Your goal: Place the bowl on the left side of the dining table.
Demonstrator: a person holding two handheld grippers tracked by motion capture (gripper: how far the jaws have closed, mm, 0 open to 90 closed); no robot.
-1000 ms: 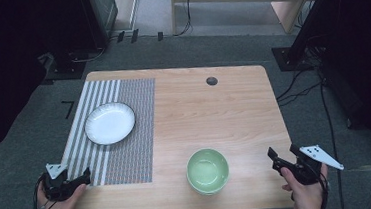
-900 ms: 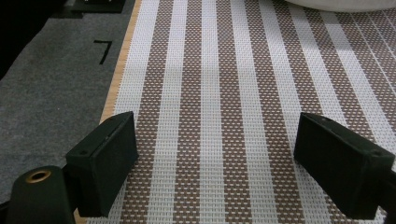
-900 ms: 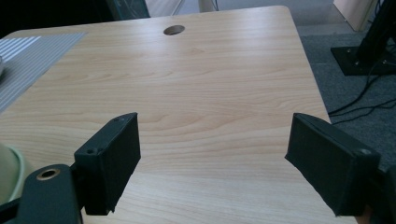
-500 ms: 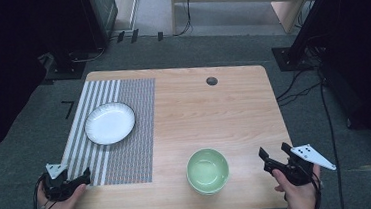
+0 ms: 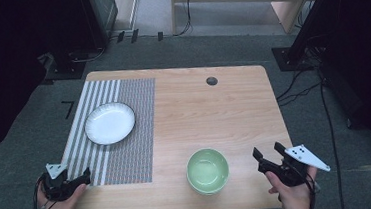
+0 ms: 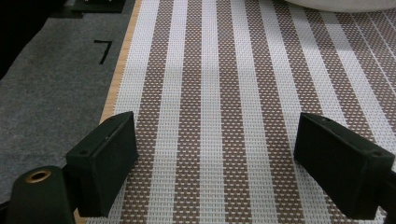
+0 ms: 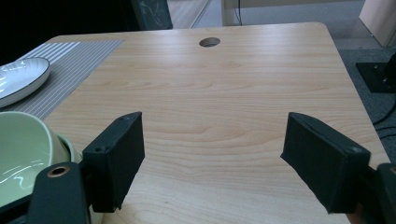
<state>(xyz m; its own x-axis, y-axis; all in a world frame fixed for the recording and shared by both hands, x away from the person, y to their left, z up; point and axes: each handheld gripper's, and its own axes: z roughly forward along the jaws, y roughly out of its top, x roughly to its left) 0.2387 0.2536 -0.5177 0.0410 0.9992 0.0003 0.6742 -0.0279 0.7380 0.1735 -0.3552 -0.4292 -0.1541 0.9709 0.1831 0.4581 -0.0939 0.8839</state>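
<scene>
At the table's near edge, both grippers wait with jaws spread wide and empty.

Just right of the green bowl [image 5: 208, 170], the right gripper [image 5: 268, 154] sits low over bare wood; in its own view the bowl's rim [image 7: 23, 154] lies just beside its left jaw. Near the front left corner, the left gripper [image 5: 74, 179] hovers at the striped placemat [image 5: 126, 139], whose weave runs between its jaws. Farther up that mat rests the white plate [image 5: 109, 123], well apart from the bowl. A dark round hole [image 5: 211, 81] marks the table [image 5: 235, 120] near its far edge.
</scene>
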